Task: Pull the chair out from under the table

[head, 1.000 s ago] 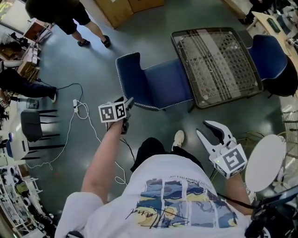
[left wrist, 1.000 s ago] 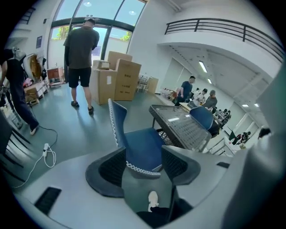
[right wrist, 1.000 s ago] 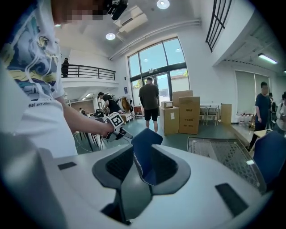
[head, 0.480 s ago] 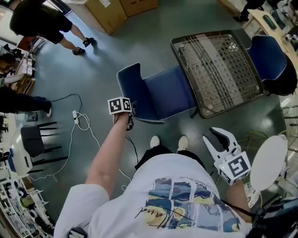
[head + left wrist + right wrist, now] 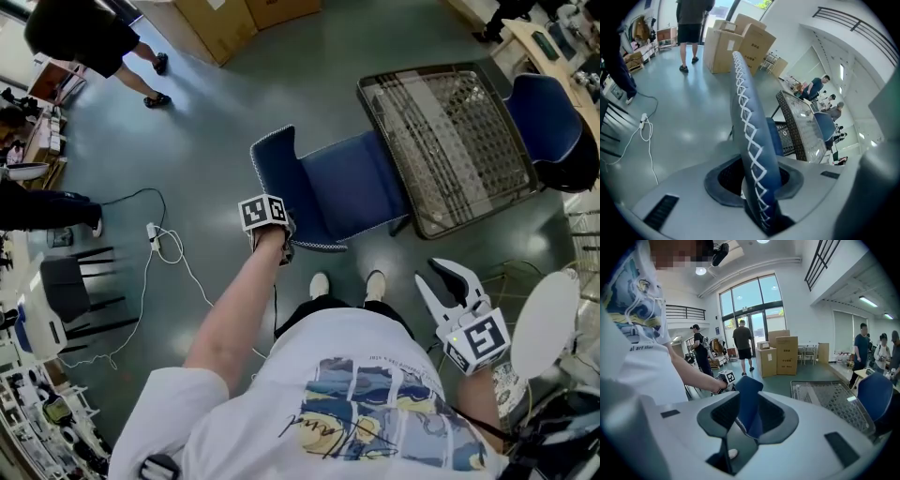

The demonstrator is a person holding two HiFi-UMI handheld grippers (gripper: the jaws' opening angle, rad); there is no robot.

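the mesh-topped desk (image 5: 450, 141) stands on the floor ahead of the person. the blue chair (image 5: 352, 183) has the front of its seat under the desk's near-left edge, while the rest of the seat and the backrest (image 5: 275, 169) are outside. i judge the chair stiff and moderately heavy. the padded fabric gives a little but is not slippery, and the legs will probably drag on the floor. the best place to hold is the stitched edge of the backrest, low enough that the chair does not tip. the chair faces the desk, to the right in the head view. its long axis runs from backrest to seat front, so the pull goes left. the left gripper (image 5: 281, 234) is closing its fingers on this backrest edge, which stands between them. the right gripper (image 5: 429, 272) hangs beside the person, with its 2 fingers released and empty.
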